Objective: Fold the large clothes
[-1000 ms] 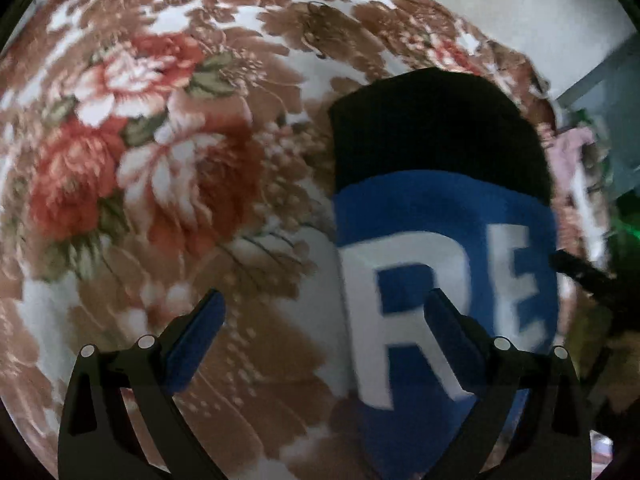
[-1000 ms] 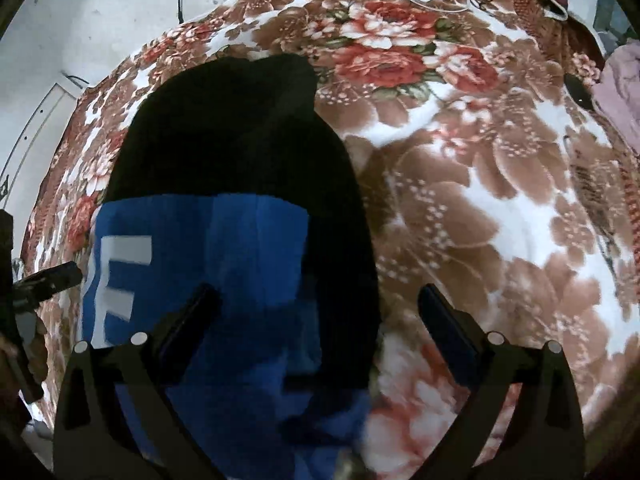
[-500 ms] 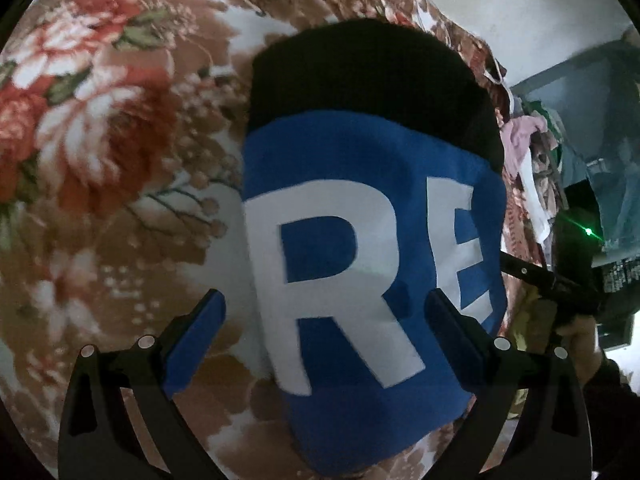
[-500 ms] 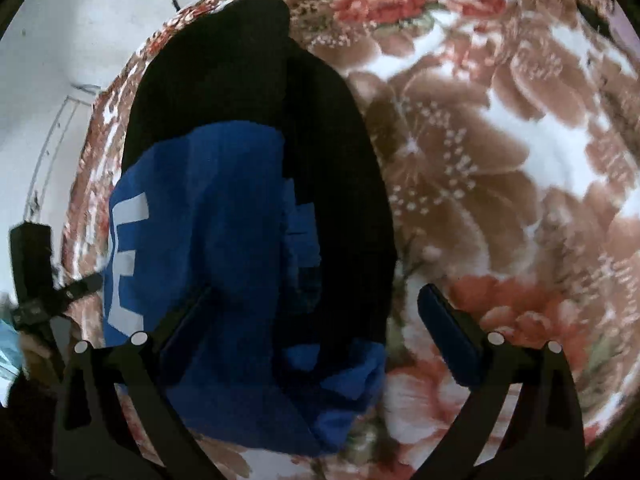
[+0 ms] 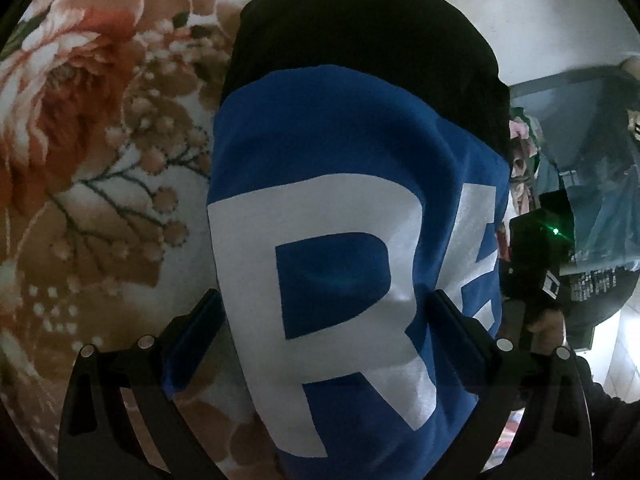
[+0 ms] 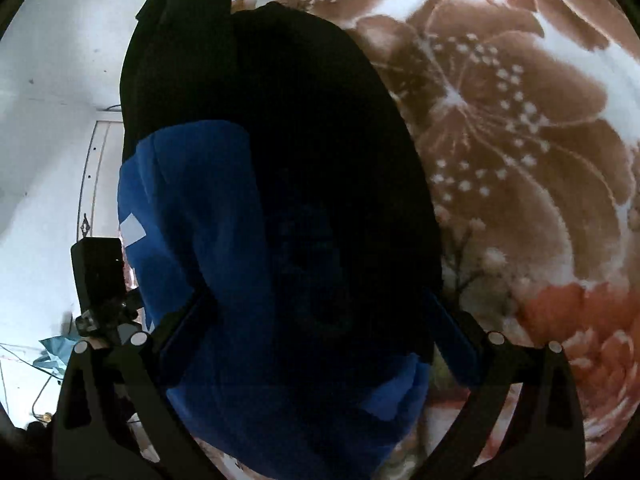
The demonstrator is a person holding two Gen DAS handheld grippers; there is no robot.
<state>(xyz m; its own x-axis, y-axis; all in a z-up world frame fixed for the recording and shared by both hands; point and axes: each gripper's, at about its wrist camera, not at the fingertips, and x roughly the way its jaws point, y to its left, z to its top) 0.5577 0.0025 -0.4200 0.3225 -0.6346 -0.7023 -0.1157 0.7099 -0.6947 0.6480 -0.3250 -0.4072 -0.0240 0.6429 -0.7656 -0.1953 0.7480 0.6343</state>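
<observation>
A folded garment (image 5: 340, 152), blue with big white letters and a black upper part, lies on a floral blanket (image 5: 104, 184). My left gripper (image 5: 324, 304) is open, its fingers wide apart on either side of the garment's near end. In the right wrist view the same garment (image 6: 192, 200) shows its blue and black side, and my right gripper (image 6: 316, 304) is open and straddles it the same way. Each view catches the other gripper's body at the garment's far side: the right one (image 5: 536, 264), with a green light, and the left one (image 6: 100, 276).
The blanket (image 6: 520, 128) spreads wide beyond the garment. A white wall (image 6: 52, 80) with a door frame stands behind. A pile of clothes (image 5: 524, 148) and a grey-blue cabinet (image 5: 592, 128) are off the bed's edge.
Both grippers have moved in close to the garment, which now fills the middle of each view between the open fingers. The garment itself has kept its folded shape.
</observation>
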